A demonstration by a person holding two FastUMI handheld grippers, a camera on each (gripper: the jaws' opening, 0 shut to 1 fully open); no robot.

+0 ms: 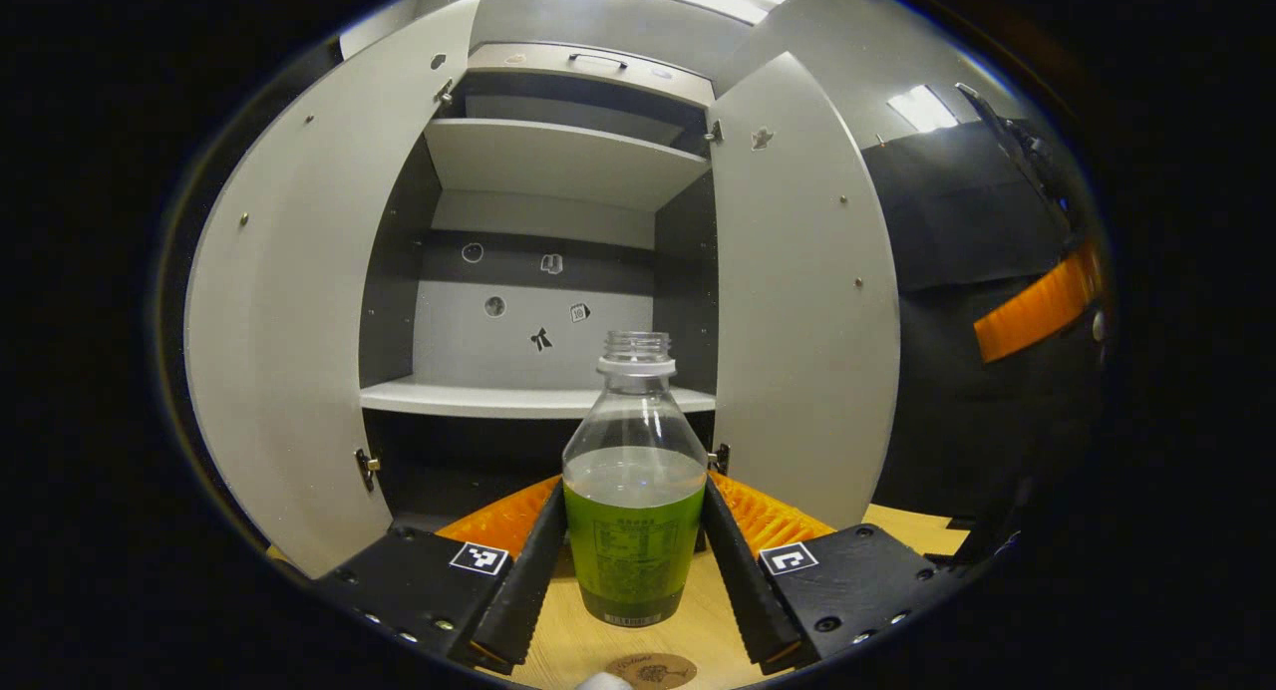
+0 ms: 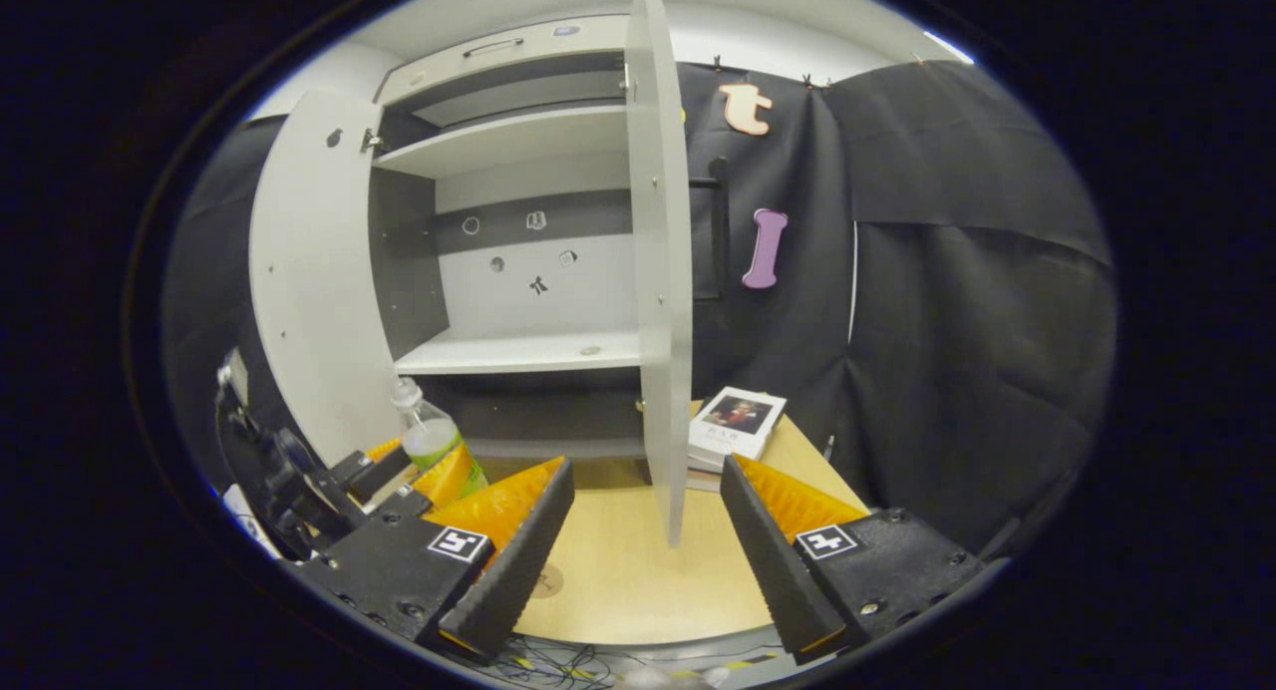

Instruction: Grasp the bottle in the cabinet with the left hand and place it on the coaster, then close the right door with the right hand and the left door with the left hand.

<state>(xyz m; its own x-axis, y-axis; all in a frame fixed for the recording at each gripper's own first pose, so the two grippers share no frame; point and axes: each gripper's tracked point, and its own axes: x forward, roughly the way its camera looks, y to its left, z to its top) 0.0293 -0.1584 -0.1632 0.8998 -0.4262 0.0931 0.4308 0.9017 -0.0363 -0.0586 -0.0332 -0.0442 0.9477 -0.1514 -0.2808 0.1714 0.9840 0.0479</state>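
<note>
A clear, uncapped bottle (image 1: 634,550) with a green label stands upright between my left gripper's (image 1: 634,483) fingers, which press on both its sides. It is just in front of the open cabinet (image 1: 538,399), over the wooden table. The round brown coaster (image 1: 653,670) lies nearer to me, at the bottom edge. Both grey doors, left (image 1: 289,321) and right (image 1: 797,301), stand wide open. In the right gripper view my right gripper (image 2: 646,466) is open and holds nothing, facing the right door's edge (image 2: 660,271). The left gripper (image 2: 419,481) with the bottle (image 2: 429,436) is at lower left, the coaster (image 2: 546,580) near it.
A book (image 2: 738,426) lies on the table (image 2: 618,580) right of the right door. The cabinet shelves (image 2: 518,351) are bare. Black cloth walls stand behind and to the right. Cables run under the table's front edge.
</note>
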